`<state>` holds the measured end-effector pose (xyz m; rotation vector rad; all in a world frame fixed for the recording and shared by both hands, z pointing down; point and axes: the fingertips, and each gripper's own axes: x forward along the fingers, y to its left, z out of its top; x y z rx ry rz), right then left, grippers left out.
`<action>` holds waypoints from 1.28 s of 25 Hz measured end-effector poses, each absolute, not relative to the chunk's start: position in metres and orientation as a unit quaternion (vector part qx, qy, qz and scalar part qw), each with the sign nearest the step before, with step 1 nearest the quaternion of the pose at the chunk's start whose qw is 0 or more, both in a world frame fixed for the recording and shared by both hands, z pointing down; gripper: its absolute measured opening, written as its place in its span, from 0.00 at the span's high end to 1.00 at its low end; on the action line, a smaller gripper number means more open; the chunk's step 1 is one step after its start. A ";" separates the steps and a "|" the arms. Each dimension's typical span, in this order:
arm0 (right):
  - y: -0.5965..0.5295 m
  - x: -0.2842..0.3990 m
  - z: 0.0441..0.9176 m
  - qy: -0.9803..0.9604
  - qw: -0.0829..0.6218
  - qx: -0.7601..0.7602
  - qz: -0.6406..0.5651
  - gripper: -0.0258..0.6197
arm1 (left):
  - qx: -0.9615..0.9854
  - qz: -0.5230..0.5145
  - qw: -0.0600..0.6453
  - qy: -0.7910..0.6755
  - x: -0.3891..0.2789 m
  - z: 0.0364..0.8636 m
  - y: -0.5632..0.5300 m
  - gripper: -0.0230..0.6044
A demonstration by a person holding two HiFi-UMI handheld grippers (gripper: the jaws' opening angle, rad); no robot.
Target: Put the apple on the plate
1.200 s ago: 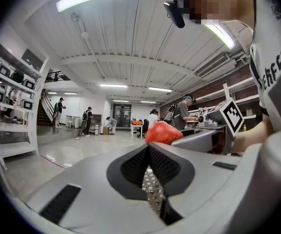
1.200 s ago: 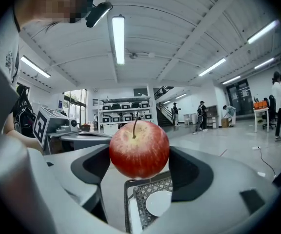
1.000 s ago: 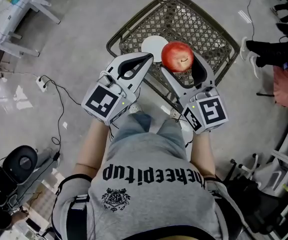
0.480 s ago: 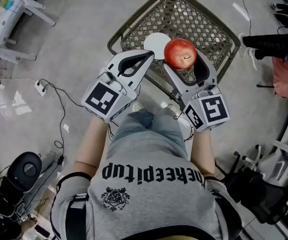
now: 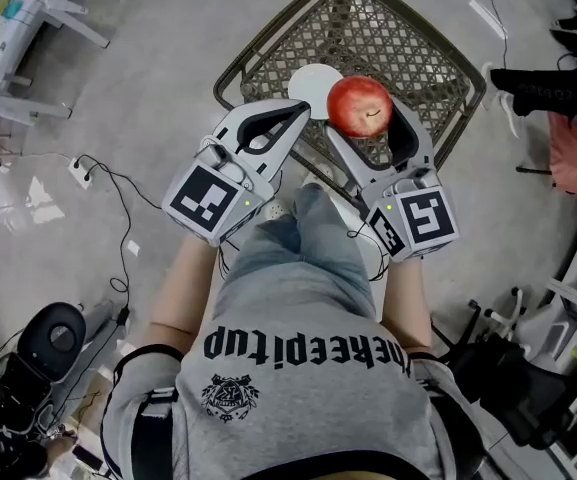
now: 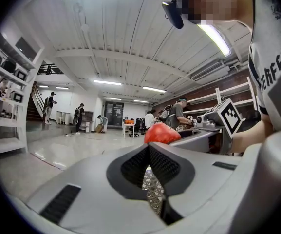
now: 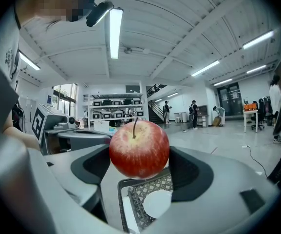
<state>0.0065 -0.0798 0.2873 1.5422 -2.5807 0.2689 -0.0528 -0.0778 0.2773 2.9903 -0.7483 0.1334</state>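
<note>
- Carry step, and the apple (image 7: 139, 149) was mine. My right gripper (image 5: 365, 118) had it clamped between both jaws, stem up, held in the air and touching nothing else.
- It hung over the wire-mesh table (image 5: 418, 58), above the side nearest me. From the head view it sat just beside the plate (image 5: 313, 88), its left side lapping over the plate's rim.
- The plate lay bare on the mesh, toward the table's left corner. Through the right gripper view I could see it low between the jaws, under the fruit (image 7: 157, 204).
- My left gripper (image 5: 296, 115) was out of the play, its jaws drawn together on nothing and its tips near the table's near-left edge, close by the plate.
- By my reckoning the pick-up was done and the set-down not yet begun — this was the approach.
- The next move called for a small shift left and forward to centre the apple over the plate. Then I'd need a steady descent until it bore on the white surface, and only then a gentle parting of the jaws — a round apple could roll off toward the mesh.
</note>
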 end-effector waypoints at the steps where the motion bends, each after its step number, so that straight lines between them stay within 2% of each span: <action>1: -0.083 0.007 0.289 -0.854 0.063 0.509 0.091 0.36 | 0.968 0.045 0.029 -0.243 -0.053 0.278 -0.081 0.93; 32: -0.179 0.018 0.391 -0.859 0.118 0.473 0.159 0.36 | 0.952 0.093 0.085 -0.279 -0.049 0.337 -0.165 0.93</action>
